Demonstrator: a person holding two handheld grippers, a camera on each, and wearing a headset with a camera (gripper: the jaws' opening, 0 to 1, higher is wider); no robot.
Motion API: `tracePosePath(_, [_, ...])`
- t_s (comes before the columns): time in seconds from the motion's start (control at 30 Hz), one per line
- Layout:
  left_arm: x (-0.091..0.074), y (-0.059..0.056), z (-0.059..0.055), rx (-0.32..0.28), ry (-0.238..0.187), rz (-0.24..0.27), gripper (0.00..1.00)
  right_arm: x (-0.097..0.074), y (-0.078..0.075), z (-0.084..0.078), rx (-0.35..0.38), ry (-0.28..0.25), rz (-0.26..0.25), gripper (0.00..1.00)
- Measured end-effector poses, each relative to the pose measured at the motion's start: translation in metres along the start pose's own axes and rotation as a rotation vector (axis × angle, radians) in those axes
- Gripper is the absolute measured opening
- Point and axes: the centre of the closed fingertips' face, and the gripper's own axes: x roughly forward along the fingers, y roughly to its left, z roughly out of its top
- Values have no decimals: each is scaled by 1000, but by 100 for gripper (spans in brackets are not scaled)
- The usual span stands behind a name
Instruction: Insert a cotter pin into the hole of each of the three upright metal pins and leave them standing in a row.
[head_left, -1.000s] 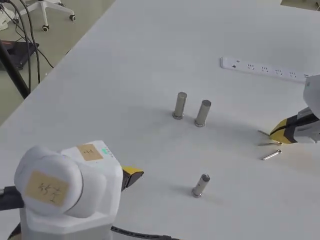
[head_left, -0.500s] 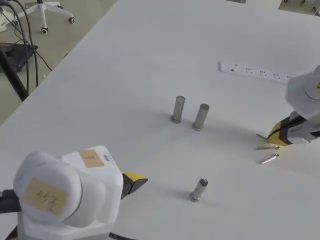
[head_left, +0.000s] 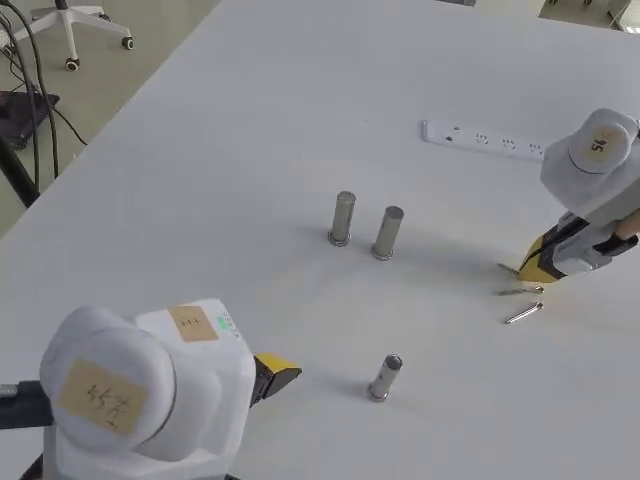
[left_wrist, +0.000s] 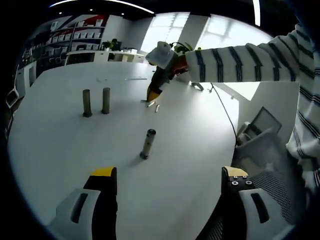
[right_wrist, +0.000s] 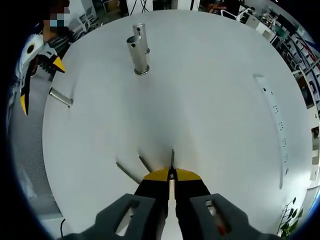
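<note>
At left, our left gripper hangs empty, jaws spread, near a lone metal post. A second post and third post stand side by side beyond. At right, our right gripper pinches one cotter pin by its end, two spare pins just beside. Best, we judge, to lift it straight up, then brace a post before threading.

Left claw hovers, jaws wide apart; right claw closed, seemingly pinching a cotter pin.
</note>
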Motion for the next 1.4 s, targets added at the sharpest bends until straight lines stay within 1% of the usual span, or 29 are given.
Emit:
tracePosePath(0.1, [2,-1,-2,8,13,-8,85,0,0,-1,-3,-11,-5,0])
tracePosePath(0.23, [2,-4,-2,18,16,-13,85,-1,0,-1,13,-21,-23,0])
tracePosePath(0.3, [3,-5,-1,19,15,-15,85,0,0,0,19,-10,-31,0])
tracePosePath(0.37, [3,-6,0,22,14,-14,85,-1,-1,0,-53,14,-47,0])
tracePosePath(0.4, [2,-7,1,28,11,-11,85,0,2,0,-44,16,-53,0])
tracePosePath(0.53, [0,-9,4,31,-2,-5,85,0,1,0,-38,29,-85,0])
tracePosePath(0.63, [-1,-11,5,32,-4,-4,85,-1,2,-1,-42,23,-108,0])
tracePosePath(0.73, [-2,-15,8,45,-10,-4,84,-9,1,5,-7,-35,-132,0])
tracePosePath(0.8, [-3,-18,10,51,-15,-7,84,-16,0,7,-21,-61,-141,0])
tracePosePath(0.87, [-3,-19,11,56,-21,-9,84,-24,1,10,-4,-95,-149,0])
tracePosePath(0.93, [-3,-21,12,62,-24,-12,84,-34,4,11,-16,-118,-165,0])
tracePosePath(1.0, [-3,-21,12,66,-22,-15,83,-42,10,17,-29,-159,-174,0])
tracePosePath(1.07, [-3,-20,12,69,-21,-10,83,-50,16,18,-31,-180,-188,0])
tracePosePath(1.2, [-7,-17,16,61,-38,-7,82,-63,28,23,-58,-234,-212,0])
tracePosePath(1.23, [-8,-17,18,61,-41,-8,82,-68,32,25,-54,-254,-220,0])
tracePosePath(1.3, [-9,-16,19,67,-43,-8,82,-75,39,28,-51,-293,-239,0])
tracePosePath(1.37, [-10,-14,20,73,-41,-4,82,-82,47,30,-53,-323,-260,0])
tracePosePath(1.4, [-11,-14,21,77,-41,-4,82,-85,50,30,-60,-328,-265,0])
